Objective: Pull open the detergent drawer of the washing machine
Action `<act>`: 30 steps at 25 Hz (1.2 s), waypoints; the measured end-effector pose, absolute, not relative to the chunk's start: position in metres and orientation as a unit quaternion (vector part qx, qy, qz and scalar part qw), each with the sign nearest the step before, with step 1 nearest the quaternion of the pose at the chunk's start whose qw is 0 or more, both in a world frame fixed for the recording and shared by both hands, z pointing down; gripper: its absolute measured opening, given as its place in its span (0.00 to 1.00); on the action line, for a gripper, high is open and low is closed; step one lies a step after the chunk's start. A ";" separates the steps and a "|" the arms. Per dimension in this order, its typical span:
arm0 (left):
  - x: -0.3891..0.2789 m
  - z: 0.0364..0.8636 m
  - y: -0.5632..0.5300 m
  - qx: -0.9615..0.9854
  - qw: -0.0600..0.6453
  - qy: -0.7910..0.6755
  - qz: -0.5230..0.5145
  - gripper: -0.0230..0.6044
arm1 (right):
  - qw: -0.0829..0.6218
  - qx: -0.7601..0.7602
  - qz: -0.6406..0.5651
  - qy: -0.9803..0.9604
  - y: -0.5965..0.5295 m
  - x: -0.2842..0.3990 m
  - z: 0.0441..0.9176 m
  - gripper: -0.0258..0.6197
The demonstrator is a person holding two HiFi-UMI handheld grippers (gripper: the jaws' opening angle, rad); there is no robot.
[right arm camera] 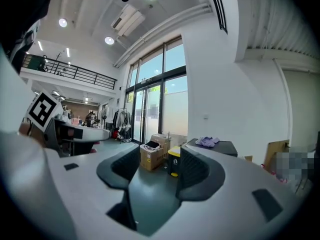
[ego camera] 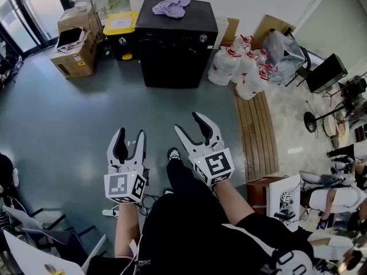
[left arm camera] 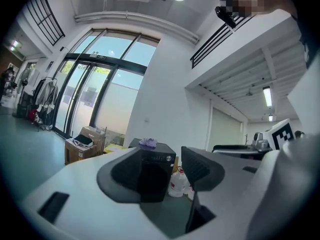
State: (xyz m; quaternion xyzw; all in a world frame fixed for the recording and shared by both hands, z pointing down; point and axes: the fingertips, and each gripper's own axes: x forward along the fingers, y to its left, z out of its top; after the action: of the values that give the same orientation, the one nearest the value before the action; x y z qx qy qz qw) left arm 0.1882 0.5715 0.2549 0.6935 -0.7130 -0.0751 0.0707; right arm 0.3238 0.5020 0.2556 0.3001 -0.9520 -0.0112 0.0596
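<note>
Since the left gripper (ego camera: 131,133) and right gripper (ego camera: 188,122) both stand spread and empty, well short of the black washing machine (ego camera: 175,44) by the far wall, I'd walk straight up and grip the drawer front squarely; I can't make the drawer out yet. A purple cloth (ego camera: 172,6) lies on top, white jugs (ego camera: 241,67) crowd its right side, and a yellow-lidded bin (ego camera: 121,24) and cardboard boxes (ego camera: 77,39) its left, none blocking the approach.

Left gripper (ego camera: 130,135), right gripper (ego camera: 187,122): jaws apart
</note>
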 end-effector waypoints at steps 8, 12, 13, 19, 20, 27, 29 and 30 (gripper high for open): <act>0.161 0.257 0.498 0.693 0.065 -0.716 -0.061 0.41 | 0.046 0.300 -0.006 -0.953 0.425 0.297 0.258 0.43; 0.146 0.257 0.453 0.693 0.070 -0.716 -0.055 0.41 | 0.044 0.301 0.005 -0.953 0.381 0.284 0.261 0.43; 0.141 0.257 0.442 0.693 0.071 -0.716 -0.054 0.41 | 0.045 0.301 0.007 -0.953 0.370 0.280 0.262 0.43; 0.127 0.264 0.370 0.699 0.082 -0.710 -0.041 0.41 | 0.045 0.303 0.015 -0.952 0.300 0.262 0.266 0.43; 0.125 0.266 0.358 0.700 0.084 -0.708 -0.039 0.41 | 0.045 0.303 0.017 -0.952 0.290 0.258 0.267 0.43; 0.114 0.280 0.288 0.710 0.100 -0.697 -0.024 0.41 | 0.057 0.301 0.035 -0.951 0.224 0.241 0.285 0.44; 0.107 0.284 0.272 0.709 0.104 -0.697 -0.021 0.41 | 0.061 0.299 0.038 -0.951 0.207 0.235 0.290 0.44; 0.102 0.288 0.265 0.708 0.107 -0.698 -0.020 0.41 | 0.063 0.299 0.040 -0.951 0.199 0.231 0.293 0.44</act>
State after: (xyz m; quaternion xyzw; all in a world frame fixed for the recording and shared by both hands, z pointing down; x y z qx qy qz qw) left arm 0.1022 0.2650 0.2877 0.7076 -0.6981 -0.0197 0.1075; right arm 0.2308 0.1992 0.2932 0.2989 -0.9514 0.0403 0.0629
